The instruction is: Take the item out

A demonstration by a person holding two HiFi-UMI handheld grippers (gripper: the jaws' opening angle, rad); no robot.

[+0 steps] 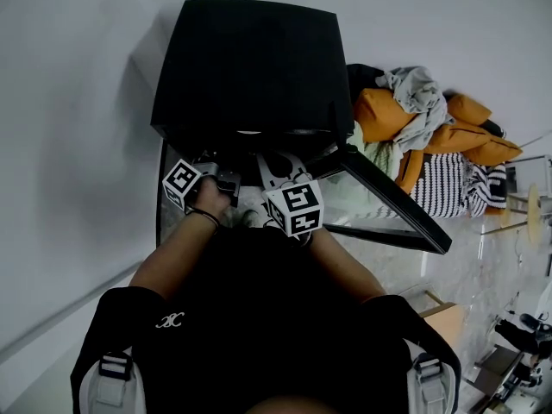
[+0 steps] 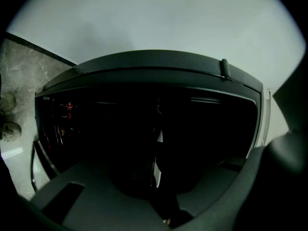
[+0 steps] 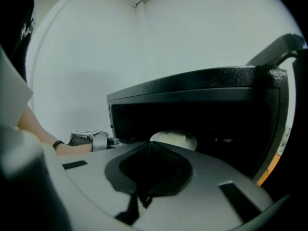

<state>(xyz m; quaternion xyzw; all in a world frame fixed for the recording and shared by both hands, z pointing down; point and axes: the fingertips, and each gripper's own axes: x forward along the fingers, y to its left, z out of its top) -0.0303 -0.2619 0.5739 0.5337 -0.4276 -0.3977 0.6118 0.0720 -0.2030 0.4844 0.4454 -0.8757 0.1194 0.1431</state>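
Inside the open black oven, a pale item was seen at 12 o'clock, just beyond the right gripper, whose jaws were pressed together, empty. At the item's 9 o'clock, the left gripper was pinched on a thin pale strip.

You are working in an indoor room that mixes household goods with equipment: a home-style test room. Reference landmark: the black box-shaped appliance, with its glass door swung open, set against a plain white wall. Just right of the appliance, orange cushions, a grey garment and striped fabric lie heaped together. Further right of the appliance are a polished marble-pattern floor and metal stands.
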